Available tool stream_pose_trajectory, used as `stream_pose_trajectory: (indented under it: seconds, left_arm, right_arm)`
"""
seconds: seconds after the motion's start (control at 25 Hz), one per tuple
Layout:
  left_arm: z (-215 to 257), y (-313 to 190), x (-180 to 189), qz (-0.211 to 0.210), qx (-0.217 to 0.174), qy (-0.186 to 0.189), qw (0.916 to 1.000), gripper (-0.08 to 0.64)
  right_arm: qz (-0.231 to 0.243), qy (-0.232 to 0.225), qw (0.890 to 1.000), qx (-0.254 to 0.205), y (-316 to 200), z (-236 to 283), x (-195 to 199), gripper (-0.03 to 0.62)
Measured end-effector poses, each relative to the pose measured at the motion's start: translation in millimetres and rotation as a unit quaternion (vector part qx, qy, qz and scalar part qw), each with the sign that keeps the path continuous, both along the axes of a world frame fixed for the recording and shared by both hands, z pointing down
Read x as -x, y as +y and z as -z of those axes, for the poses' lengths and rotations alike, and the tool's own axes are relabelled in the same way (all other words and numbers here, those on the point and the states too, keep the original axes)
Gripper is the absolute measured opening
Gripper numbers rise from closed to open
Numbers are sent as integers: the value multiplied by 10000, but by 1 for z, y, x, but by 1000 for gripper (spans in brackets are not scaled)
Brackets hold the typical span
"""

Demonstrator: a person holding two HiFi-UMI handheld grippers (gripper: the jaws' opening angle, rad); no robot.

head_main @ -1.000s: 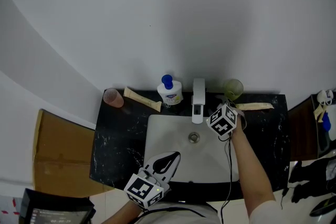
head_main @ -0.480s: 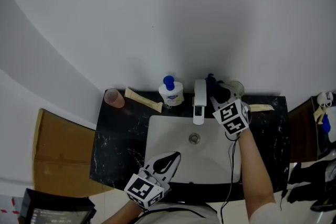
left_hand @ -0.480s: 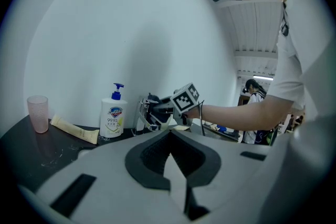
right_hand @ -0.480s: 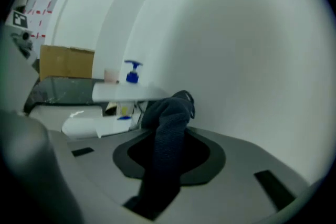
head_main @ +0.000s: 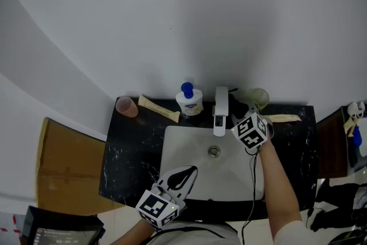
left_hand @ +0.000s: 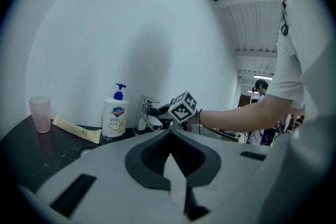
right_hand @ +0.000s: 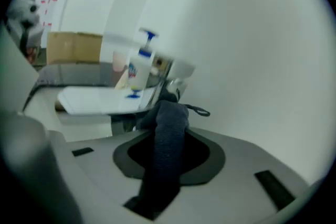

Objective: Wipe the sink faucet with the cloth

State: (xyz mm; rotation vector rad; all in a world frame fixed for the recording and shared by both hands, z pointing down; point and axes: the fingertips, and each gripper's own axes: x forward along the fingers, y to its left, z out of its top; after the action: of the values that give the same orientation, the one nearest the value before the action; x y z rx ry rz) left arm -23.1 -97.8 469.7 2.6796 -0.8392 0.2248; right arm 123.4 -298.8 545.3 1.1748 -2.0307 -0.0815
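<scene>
Fingers (right_hand: 210,156) of right gripper (right_hand: 168,136) clamp one cloth (right_hand: 164,176); one faucet (head_main: 221,109), one soap bottle (head_main: 189,101).

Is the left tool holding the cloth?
No, the left tool is shut and empty; the cloth sits clamped in the right tool.
</scene>
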Motion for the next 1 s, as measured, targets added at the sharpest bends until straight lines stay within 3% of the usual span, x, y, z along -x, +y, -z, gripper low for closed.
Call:
stream_pose_trajectory:
  seconds: [0.12,0.24,0.44,0.56,0.68,0.8,1.0]
  left_arm:
    - [-1,0,0,-22,5,0,10000,-2]
    - [0,0,-1,-30,8,2,10000,-3]
    - [-1,1,-1,-38,-6,24,10000,-3]
    - [-3,1,4,-9,-1,16,10000,-3]
    - [-4,1,6,8,-4,9,10000,-3]
    - [-4,1,7,12,-18,37,10000,-3]
    - [-5,2,10,9,-34,118,9999,-3]
  right_arm:
    - [-106,-796,9927,-897,-10,73,-1,106]
    - [-35,-519,9929,-1072,-13,94,1,106]
    - [38,119,9999,-111,-3,14,-1,106]
    - [385,647,9956,560,17,-43,8,106]
    - [599,950,9905,788,25,-64,13,106]
    - [417,595,9960,511,15,-44,9,106]
    - [24,-316,9970,-706,-5,50,-3,106]
